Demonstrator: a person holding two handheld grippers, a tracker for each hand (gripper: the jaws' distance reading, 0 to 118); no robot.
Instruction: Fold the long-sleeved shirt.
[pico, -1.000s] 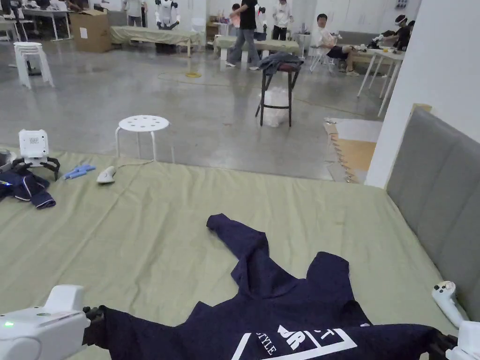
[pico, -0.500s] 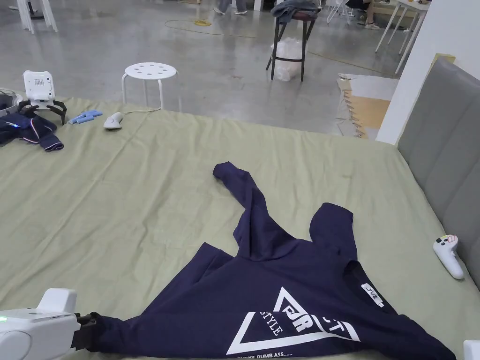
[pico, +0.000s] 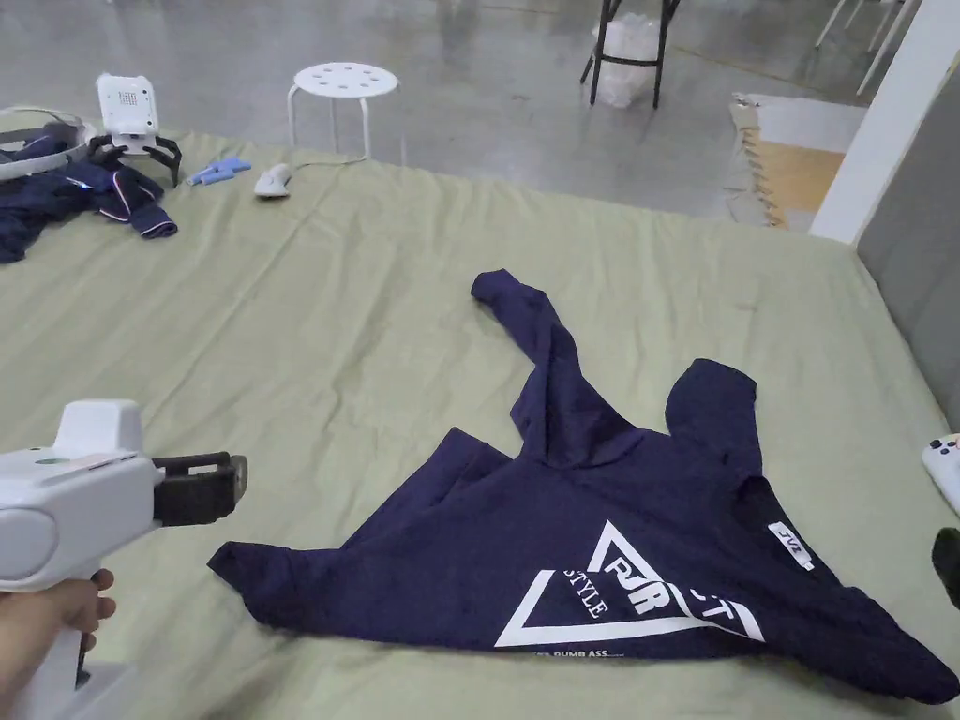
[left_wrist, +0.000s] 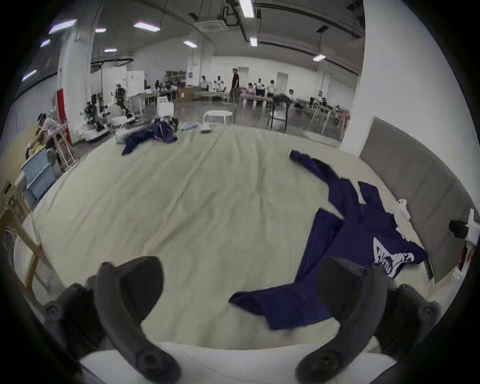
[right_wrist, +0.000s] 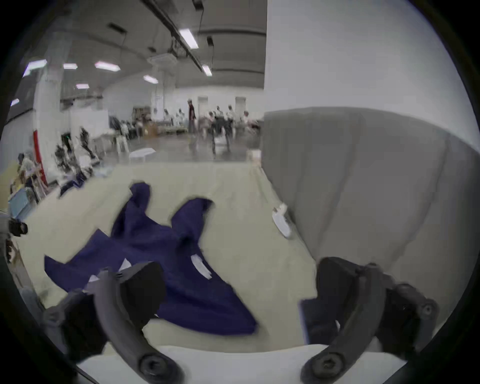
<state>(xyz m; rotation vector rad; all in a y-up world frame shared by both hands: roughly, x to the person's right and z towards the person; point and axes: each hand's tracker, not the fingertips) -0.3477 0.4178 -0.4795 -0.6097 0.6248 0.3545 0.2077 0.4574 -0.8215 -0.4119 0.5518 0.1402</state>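
Navy shirt (pico: 600, 553) lies spread on the green sheet (pico: 281, 309), lower centre to lower right of the head view, print side up, white triangle logo toward the bottom. One sleeve runs up to frame centre, its cuff the farthest point; the other is bunched short, right of it. Neck label shows at right. Two hem corners stick out low: one at lower left, one at the bottom right edge.

Left gripper (pico: 220, 486) is at left of the head view, hand (pico: 47, 623) on the handle, above and left of the lower-left hem corner, clear of the cloth. In the left gripper view its jaws stand wide apart, nothing between them (left_wrist: 239, 293); the shirt (left_wrist: 345, 259) lies at lower right there. Right gripper (right_wrist: 239, 293) likewise spread and empty in its own view, shirt (right_wrist: 161, 265) at lower left, blurred. At the right edge of the head view a dark tip is probably that gripper; too little to tell.

Handling, as a judgement: thin knit, light, limp, no stiffness; it will drape and drag on the sheet, and wrinkle if pulled from one point. Not fragile, not slippery for the pads. Best holds look like the hem corners, shoulder seams or cuffs, pinching a single layer edge. Body already shows folds near the left sleeve base, so it likely needs flattening first.

White controller (pico: 942, 469) lies at the right edge near the shirt; other dark clothes (pico: 66, 187) at upper left, well apart.
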